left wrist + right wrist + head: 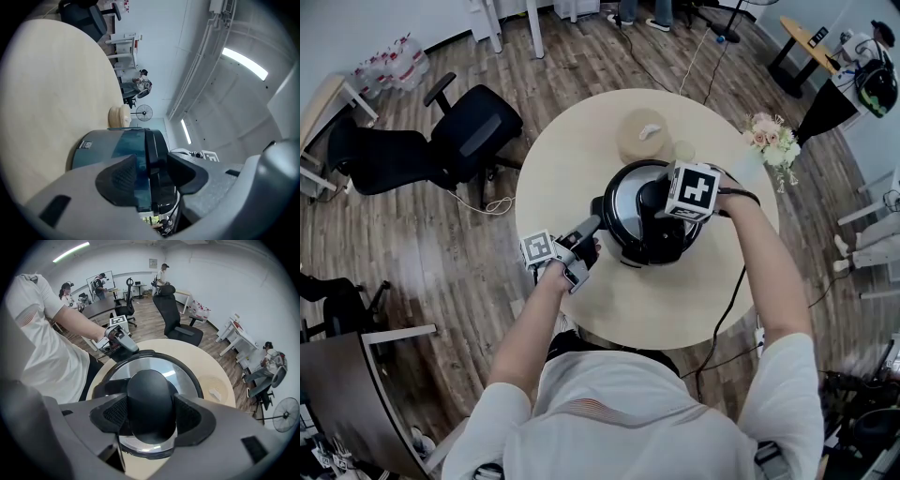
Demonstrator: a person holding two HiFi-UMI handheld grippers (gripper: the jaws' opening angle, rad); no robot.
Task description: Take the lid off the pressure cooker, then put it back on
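Pressure cooker (654,249) on round table (609,314), lid (180,373) seated; contents hidden.
Lid knob (151,392) is clamped by the right gripper (151,415); side handle (156,150) is clamped by the left gripper (152,176); a white object (649,129) is held in a beige dish (628,145).

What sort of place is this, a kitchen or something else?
Most likely an open office or lab workspace, not a kitchen: rolling office chairs stand on a wood floor, white desks stand by the wall, and other people stand in the background. The pressure cooker just sits on a round table.
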